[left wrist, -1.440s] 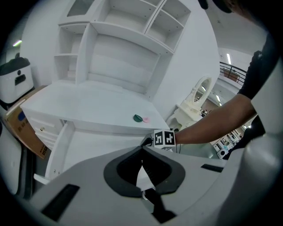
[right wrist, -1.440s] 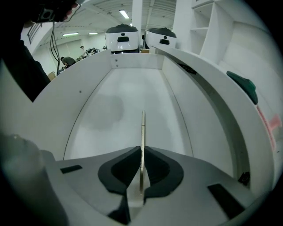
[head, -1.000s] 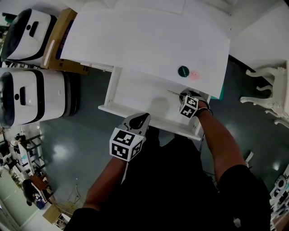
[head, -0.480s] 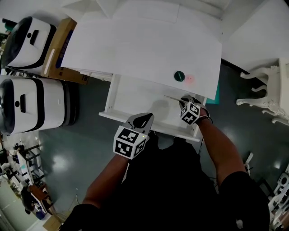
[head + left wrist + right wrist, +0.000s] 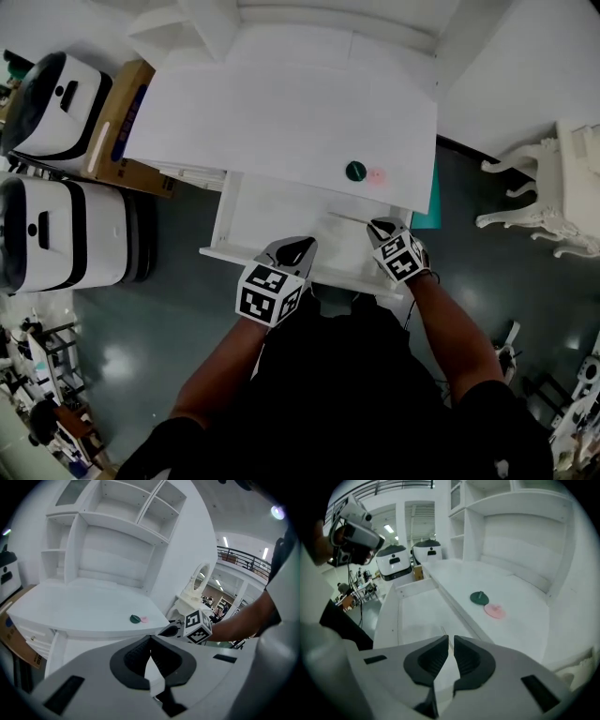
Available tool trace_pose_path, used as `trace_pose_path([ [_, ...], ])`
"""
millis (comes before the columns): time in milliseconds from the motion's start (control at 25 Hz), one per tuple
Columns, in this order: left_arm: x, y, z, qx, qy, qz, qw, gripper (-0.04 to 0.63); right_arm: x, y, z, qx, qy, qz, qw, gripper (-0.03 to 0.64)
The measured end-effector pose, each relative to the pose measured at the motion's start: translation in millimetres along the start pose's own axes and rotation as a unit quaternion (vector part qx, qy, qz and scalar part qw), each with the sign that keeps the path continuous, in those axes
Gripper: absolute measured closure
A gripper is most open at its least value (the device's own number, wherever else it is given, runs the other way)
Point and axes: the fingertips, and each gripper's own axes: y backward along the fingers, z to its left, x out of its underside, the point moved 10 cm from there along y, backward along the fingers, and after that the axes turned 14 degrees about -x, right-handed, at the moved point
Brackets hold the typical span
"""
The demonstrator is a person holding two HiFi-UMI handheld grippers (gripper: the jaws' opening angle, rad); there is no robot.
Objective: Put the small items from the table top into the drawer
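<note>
Thin stick (image 5: 343, 217) now lies flat on the floor of the open drawer (image 5: 267, 202); a second ago it sat right at the tip of the right gripper (image 5: 382, 228), now that gripper is drawn back toward the drawer front and the stick sits just ahead of it, apart; we read that as one item delivered.

Right gripper's jaws stand a narrow slit apart with nothing between them; left gripper (image 5: 292, 246) hovers over the drawer's front edge as before, its jaws closed tip to tip on nothing.

Still to go, as we judge it: green disc (image 5: 479, 597) and pink disc (image 5: 494, 611), touching or nearly so, on the desk (image 5: 281, 103) near its front right corner, just behind the drawer.

Shapes and materials:
- stick is very slender and straight, pale; we can't tell what it's made of;
- green disc is dark, flat and round, with a small raised nub on top;
- pink disc is pale, thin and matte; both likely need an edge pinch;
- desk and drawer are smooth matte white board, the drawer shallow and low-walled;
- gripper pads are dark and ribbed in light grey shells.

Further out: white shelves (image 5: 117, 522) behind the desk; a brown cardboard box (image 5: 117, 122) and glossy white machines (image 5: 56, 234) at the left.
</note>
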Motion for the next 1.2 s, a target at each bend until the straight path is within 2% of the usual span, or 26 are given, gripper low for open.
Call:
trace_pose_path([
  [160,-4,-3,0,0.002,-0.005,-0.005,1.0000,0.592,-17,41,16,0.010,-0.044,-0.075,0.996,0.571],
  [280,-8,-3,0,0.002,-0.005,-0.013,0.9999,0.592,-31,72,26,0.007,-0.068,-0.132,0.989,0.572],
  [360,-13,0,-2,0.004,-0.004,-0.025,0.9997,0.592,-36,90,30,-0.012,-0.094,-0.175,0.980,0.572],
  [480,-22,4,-7,0.015,-0.005,-0.044,0.9989,0.592,-39,112,30,-0.047,-0.148,-0.238,0.959,0.574],
  [560,-27,5,-9,0.023,-0.006,-0.054,0.9983,0.592,-43,123,32,-0.054,-0.164,-0.261,0.950,0.580],
  [760,-36,6,-17,0.029,-0.007,-0.072,0.9969,0.592,-53,134,43,-0.040,-0.133,-0.256,0.957,0.590],
  [960,-36,7,-22,0.032,-0.017,-0.067,0.9971,0.592,-47,139,51,-0.024,-0.122,-0.243,0.962,0.591],
  [1200,-43,13,-22,0.029,-0.032,-0.086,0.9954,0.592,-48,140,57,-0.029,-0.106,-0.237,0.965,0.589],
])
